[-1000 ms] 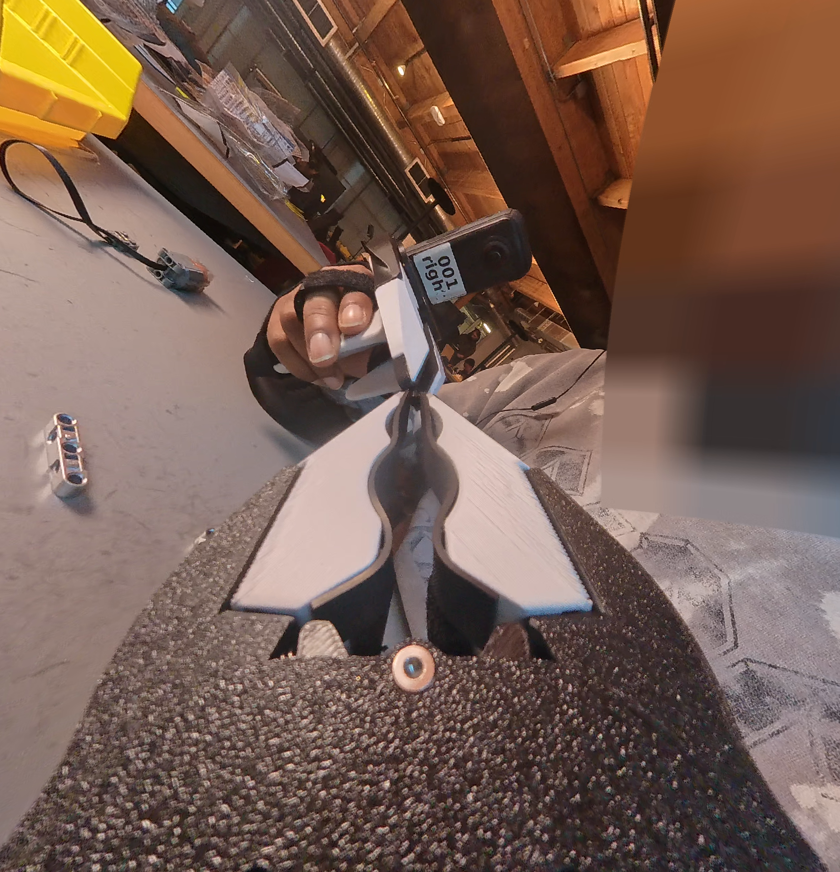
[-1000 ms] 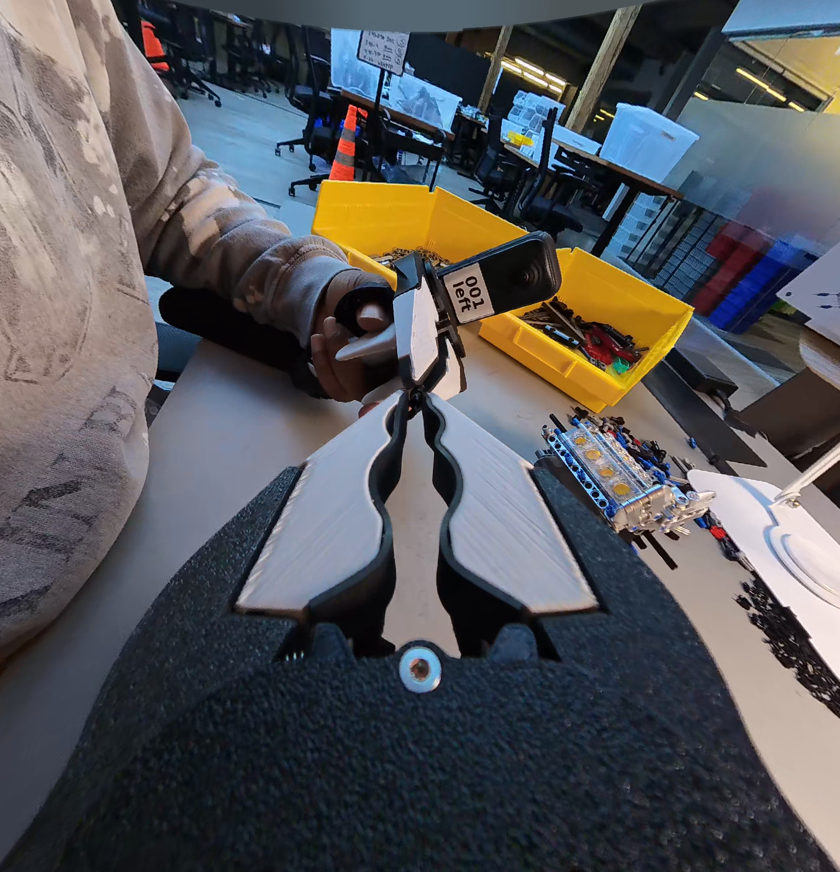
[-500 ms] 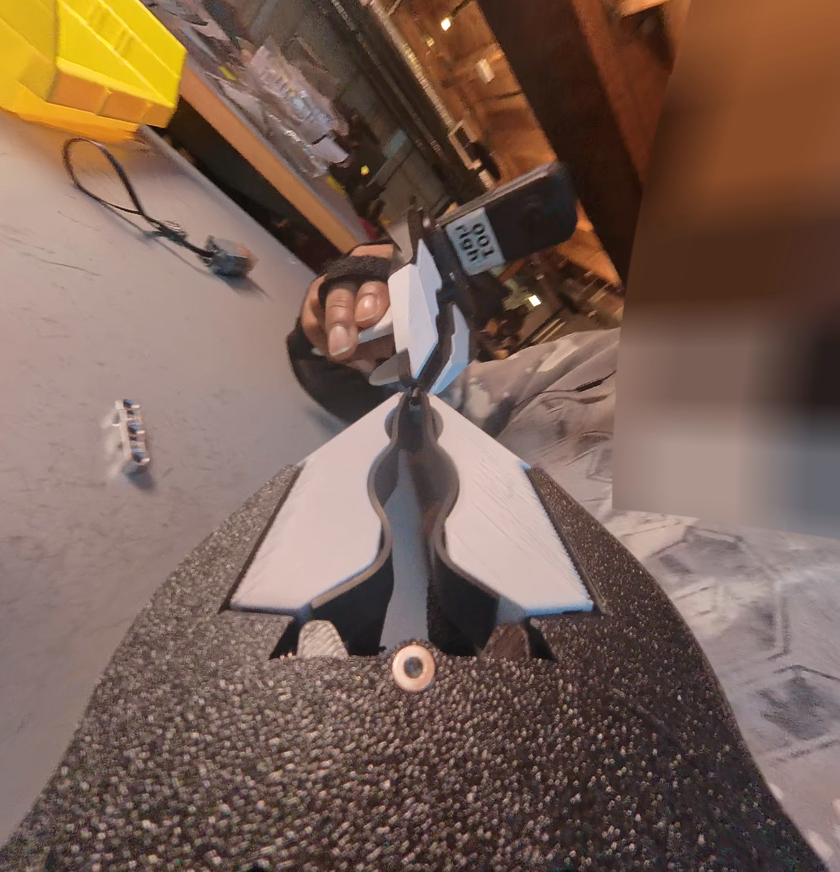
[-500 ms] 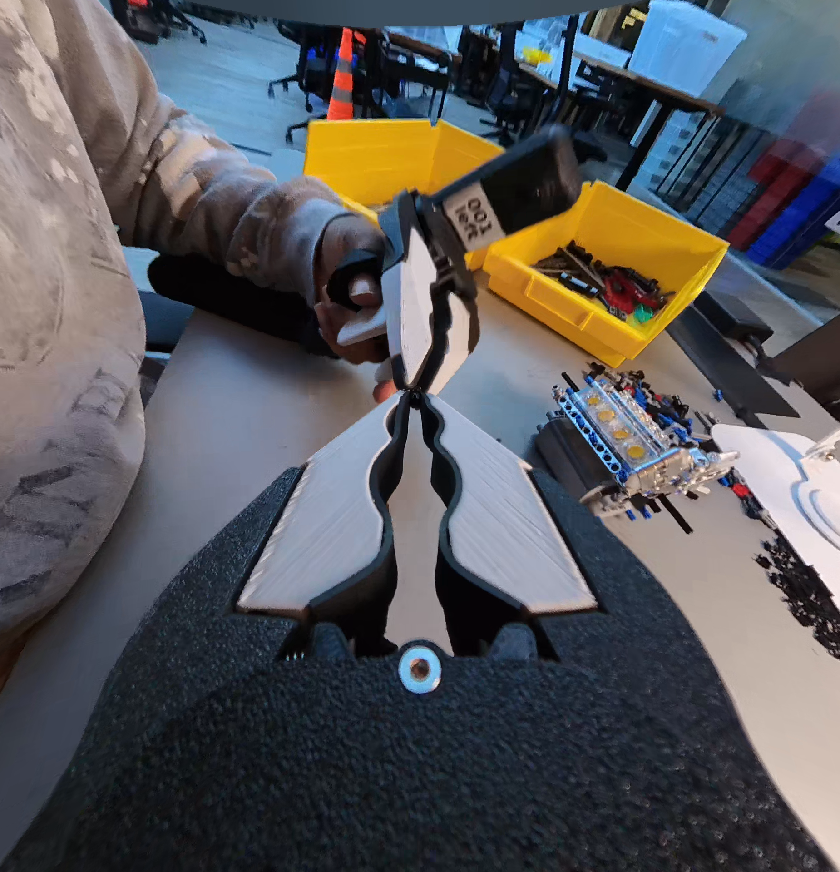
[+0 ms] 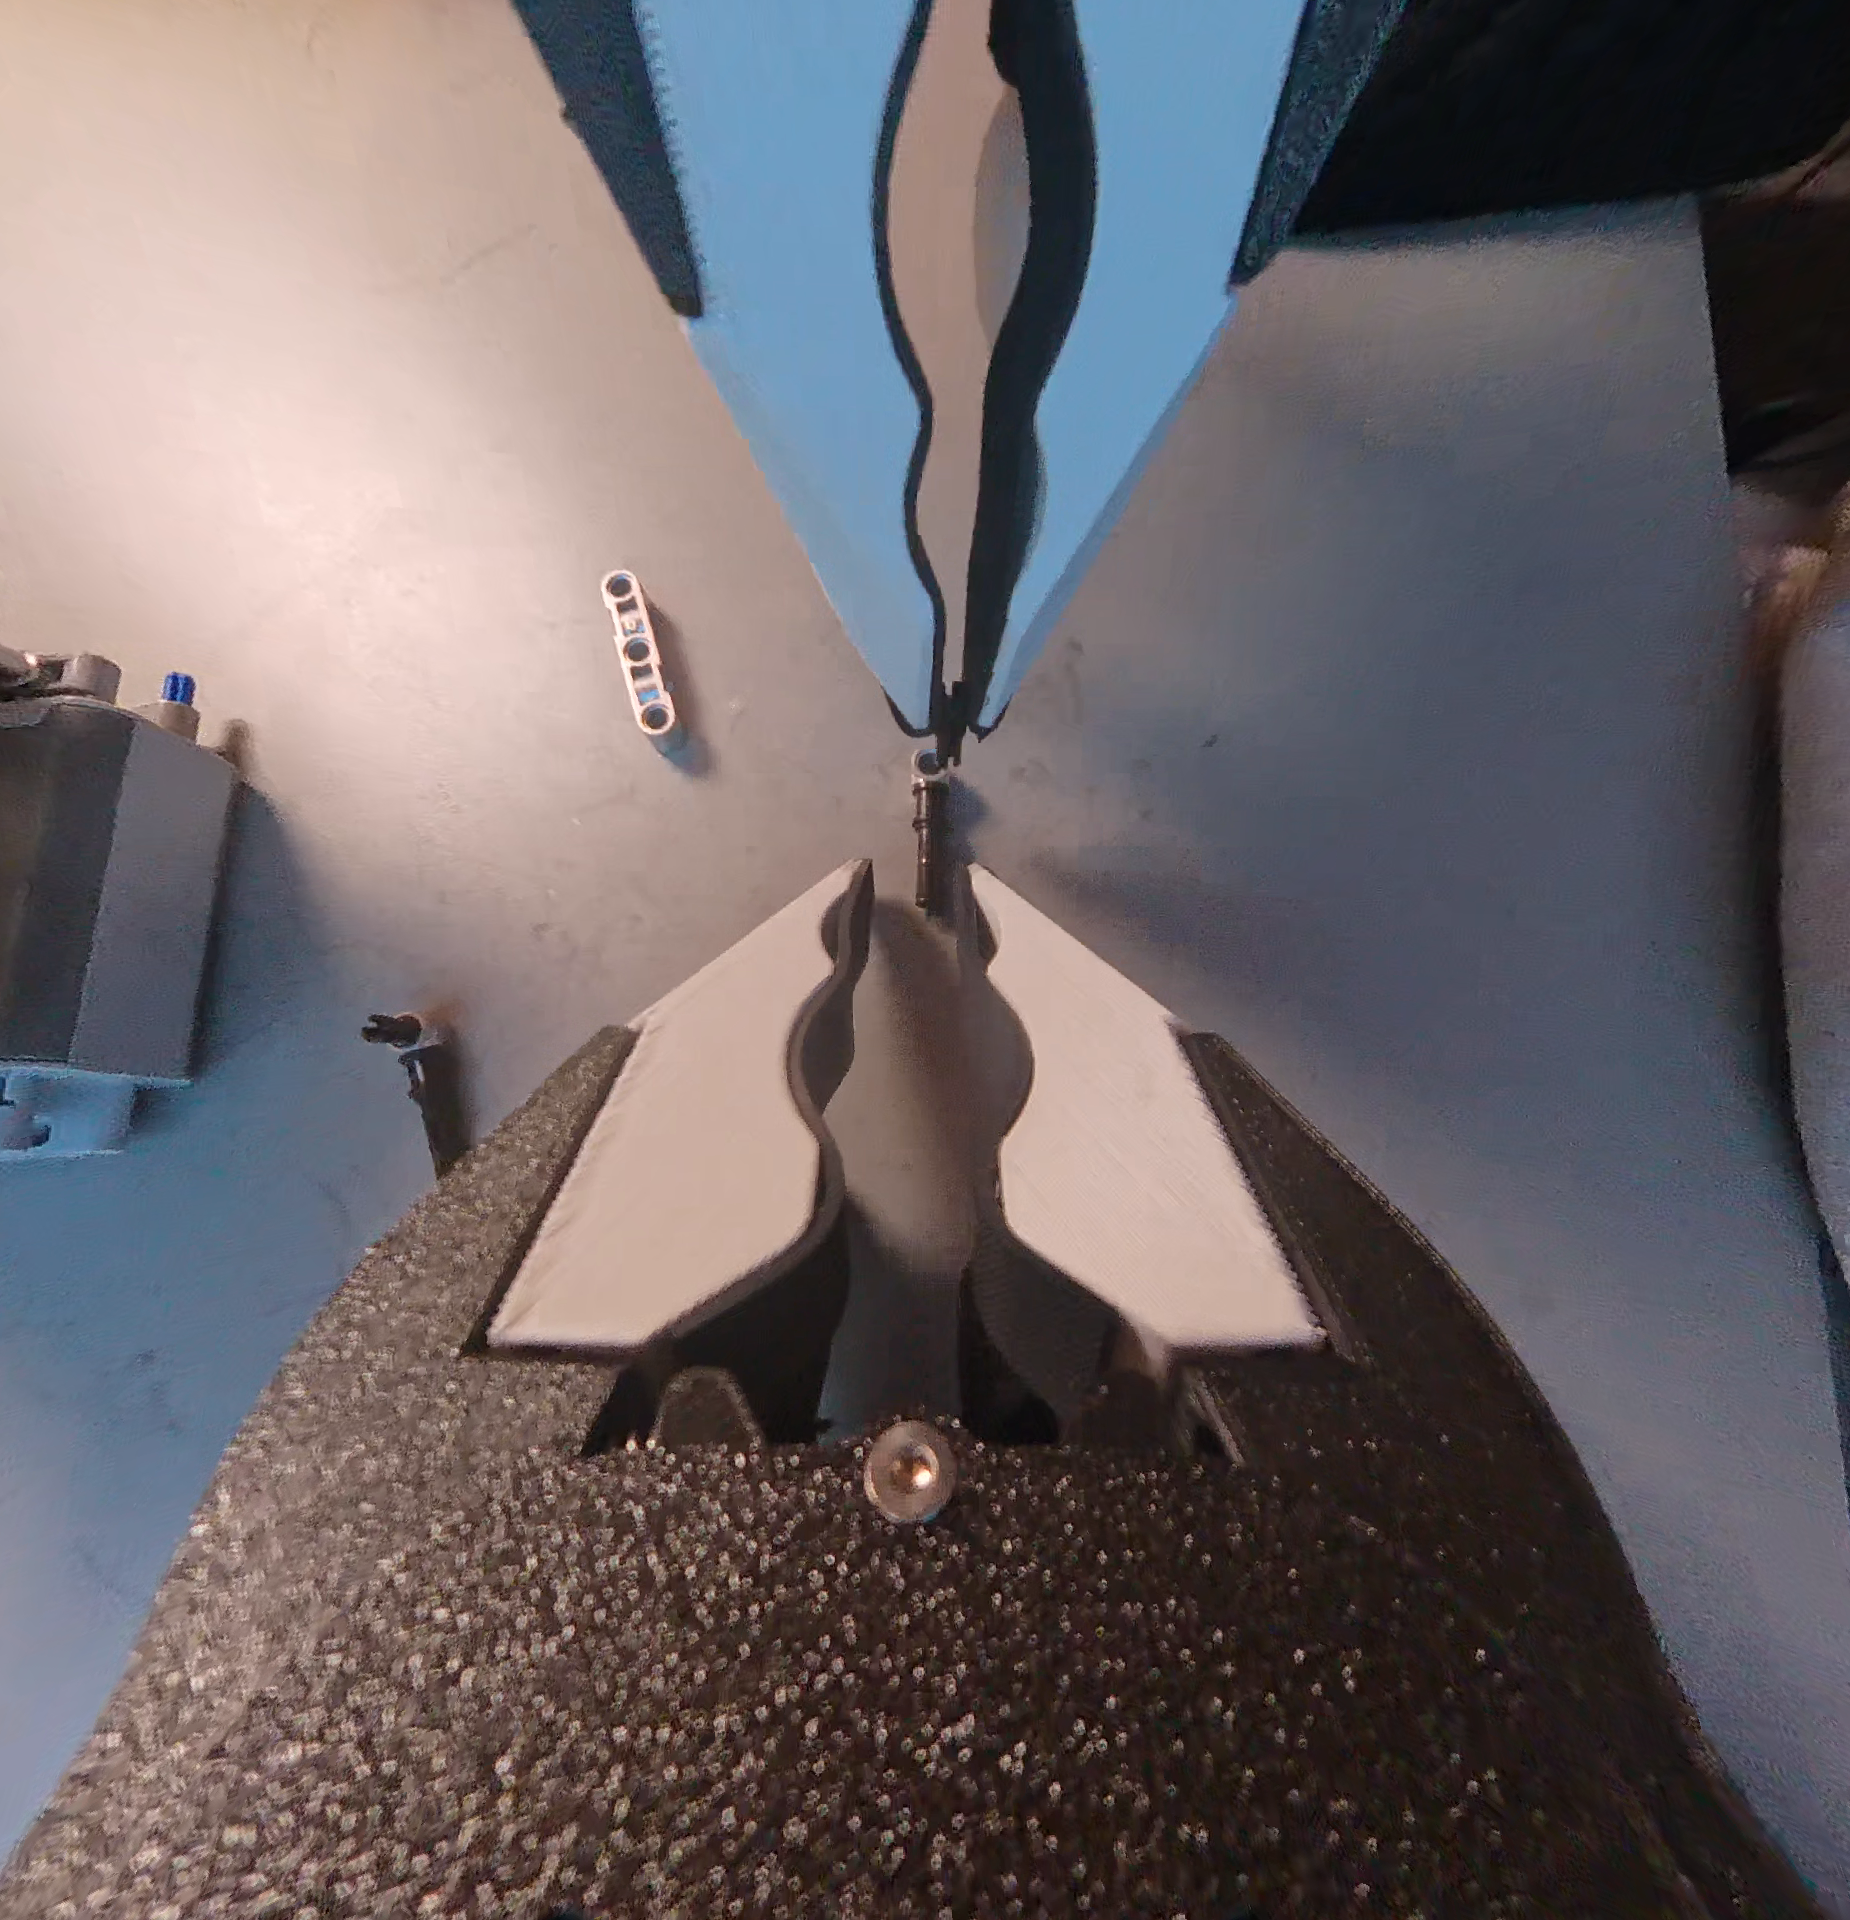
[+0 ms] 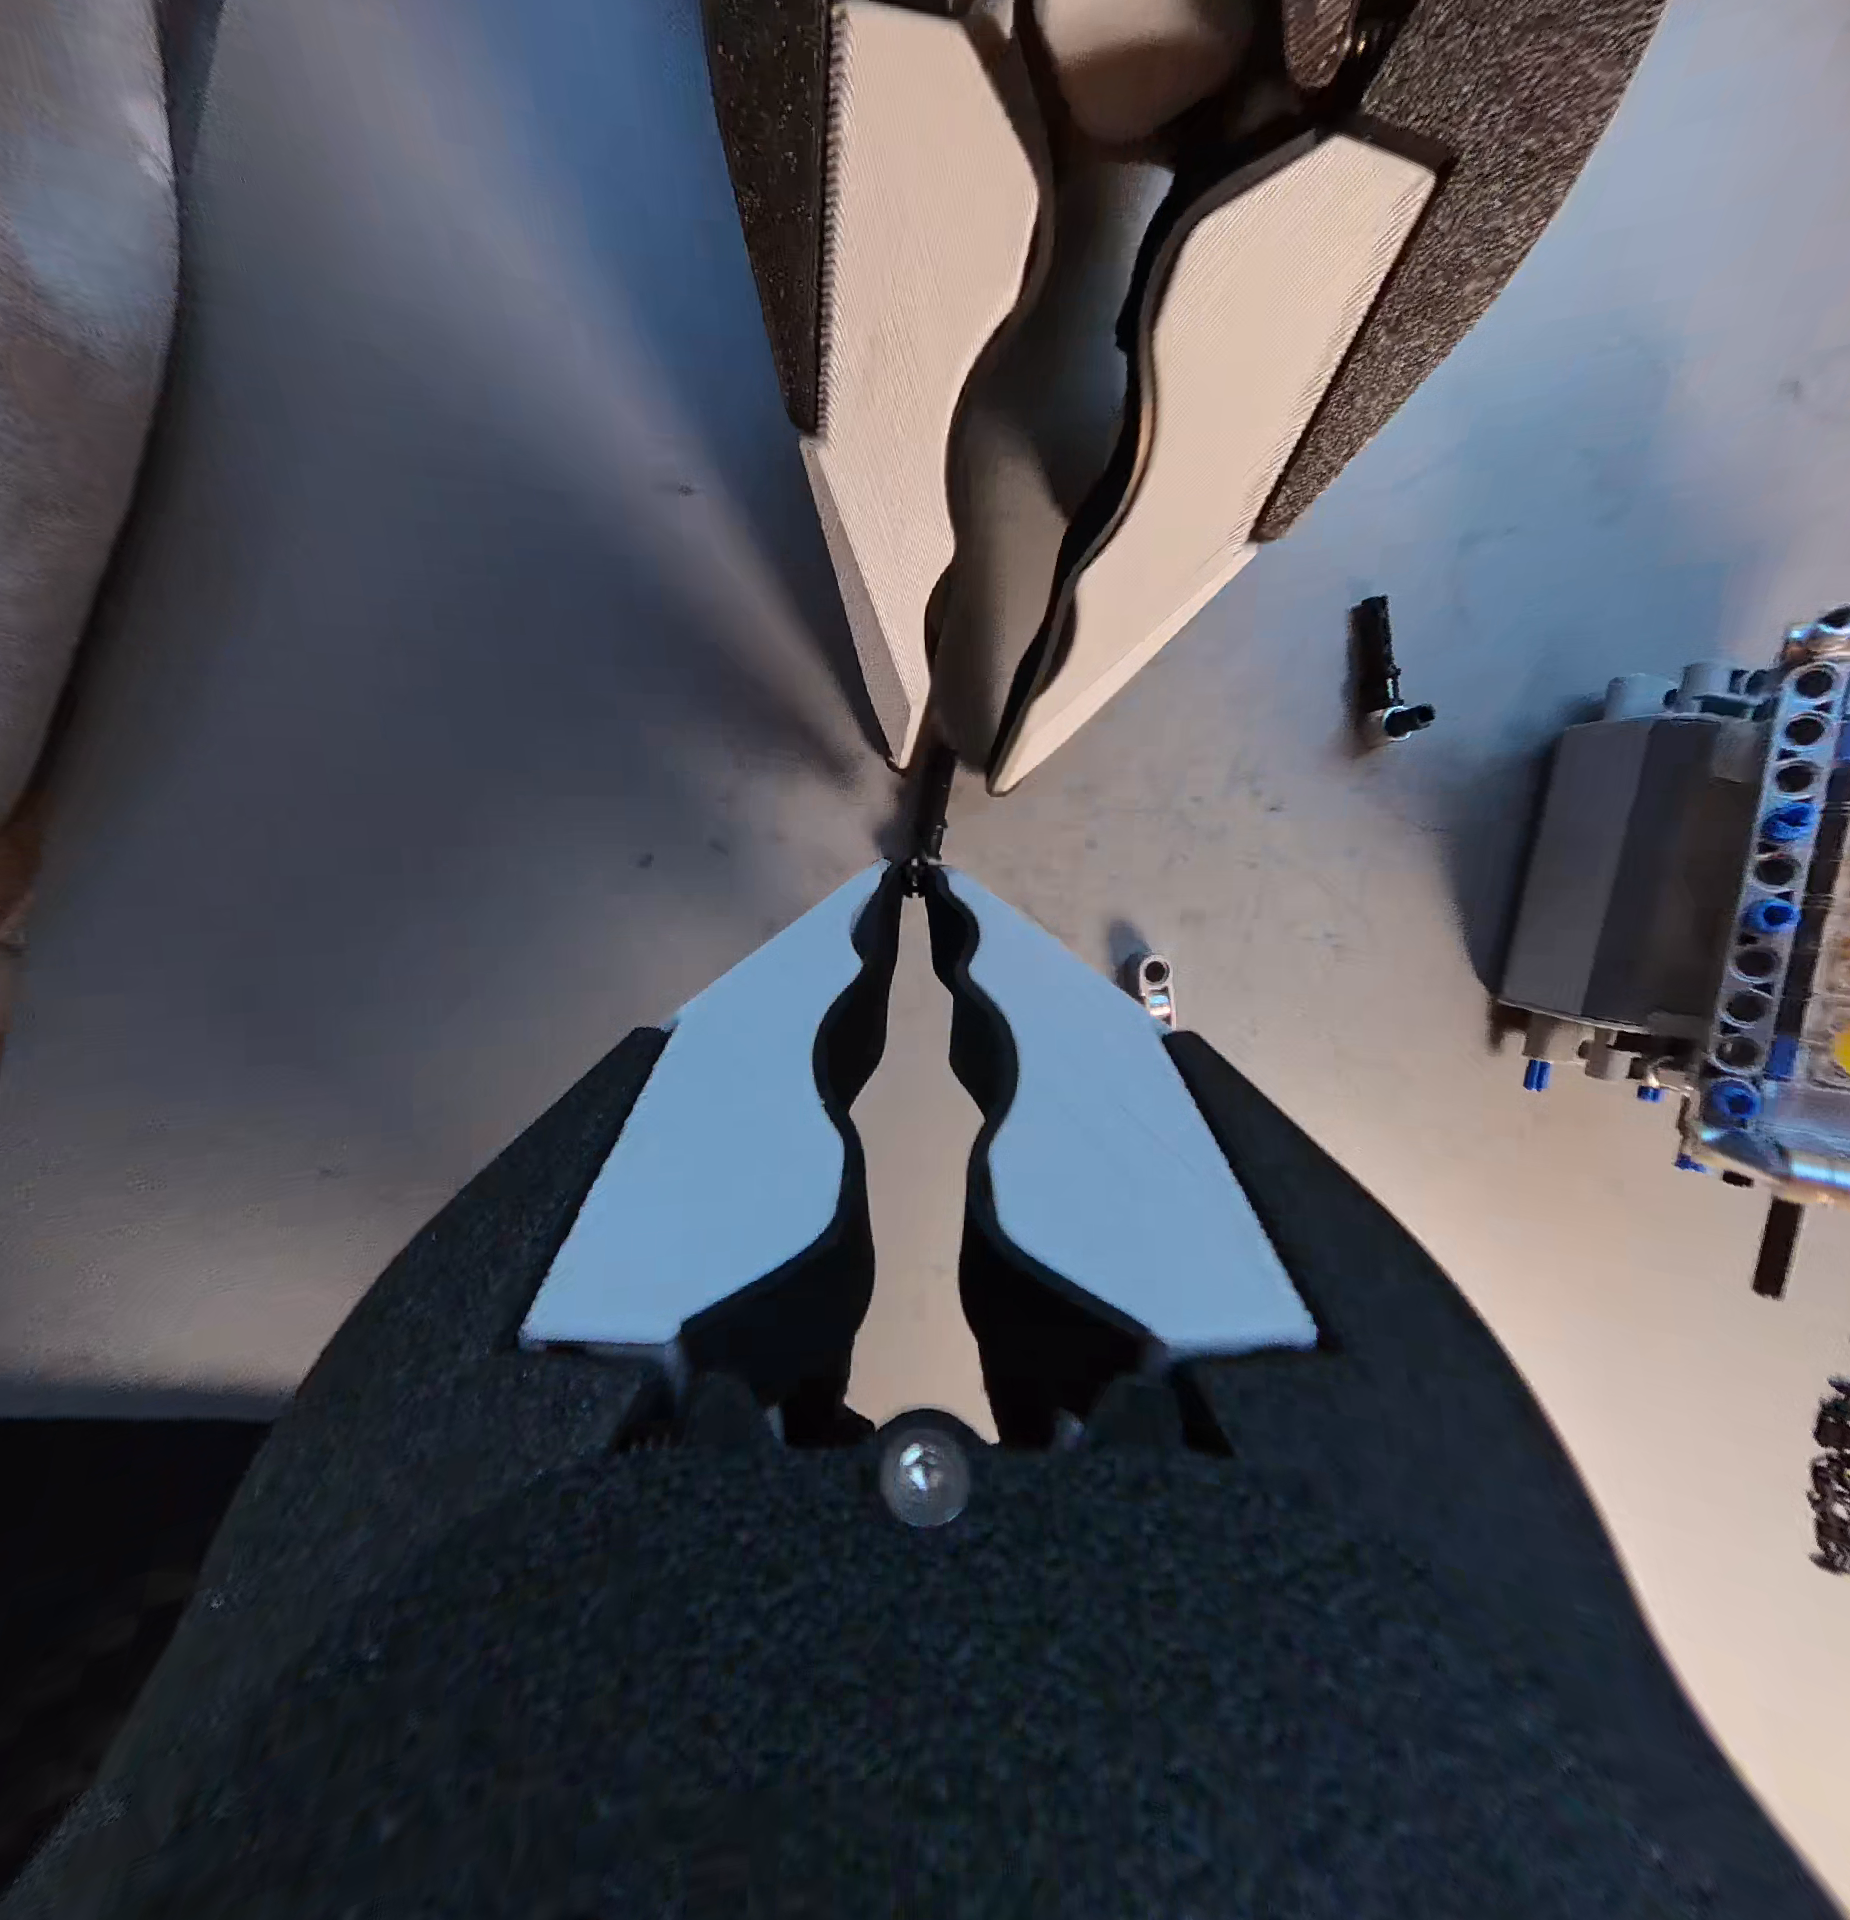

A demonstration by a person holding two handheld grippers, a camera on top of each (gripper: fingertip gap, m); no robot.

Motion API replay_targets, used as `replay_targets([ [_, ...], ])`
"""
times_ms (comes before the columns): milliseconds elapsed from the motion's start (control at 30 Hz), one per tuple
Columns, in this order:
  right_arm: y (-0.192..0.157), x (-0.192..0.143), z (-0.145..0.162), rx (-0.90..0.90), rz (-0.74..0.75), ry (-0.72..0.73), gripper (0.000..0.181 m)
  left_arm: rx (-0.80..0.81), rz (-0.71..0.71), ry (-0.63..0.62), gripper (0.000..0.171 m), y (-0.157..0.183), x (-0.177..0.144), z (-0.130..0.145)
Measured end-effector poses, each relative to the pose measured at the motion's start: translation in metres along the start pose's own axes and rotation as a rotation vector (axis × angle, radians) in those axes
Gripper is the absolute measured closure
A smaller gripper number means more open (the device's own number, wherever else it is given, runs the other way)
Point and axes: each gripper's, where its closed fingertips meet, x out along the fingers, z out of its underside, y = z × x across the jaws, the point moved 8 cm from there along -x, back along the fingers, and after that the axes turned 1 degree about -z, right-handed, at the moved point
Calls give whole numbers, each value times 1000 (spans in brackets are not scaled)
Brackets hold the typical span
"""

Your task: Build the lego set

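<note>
R gripper (image 6: 913,871) + L gripper (image 5: 919,883) tip-to-tip pinching black pin (image 5: 926,831), mid-table (image 5: 1420,727).

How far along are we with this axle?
Nothing looks finished yet. In hand: right gripper shut on one end of the black axle; left gripper straddles the other end, gap showing. Loose on the table: grey beam, black elbow piece, beside the engine model.

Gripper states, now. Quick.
Left gripper: open, fingers either side of the small black pin, not clamped.
Right gripper: shut on the pin's other end.
</note>
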Motion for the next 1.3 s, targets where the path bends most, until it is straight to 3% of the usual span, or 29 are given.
replay_targets([
  [200,2,4,-2,-13,-18,-80,178,26,-22,0,169,0,3,-1],
  [933,5,7,-14,-146,-72,-255,178,0,71,18,170,-4,2,-3],
  [1300,5,15,-14,-187,-119,-272,178,0,92,8,170,-6,3,-3],
])
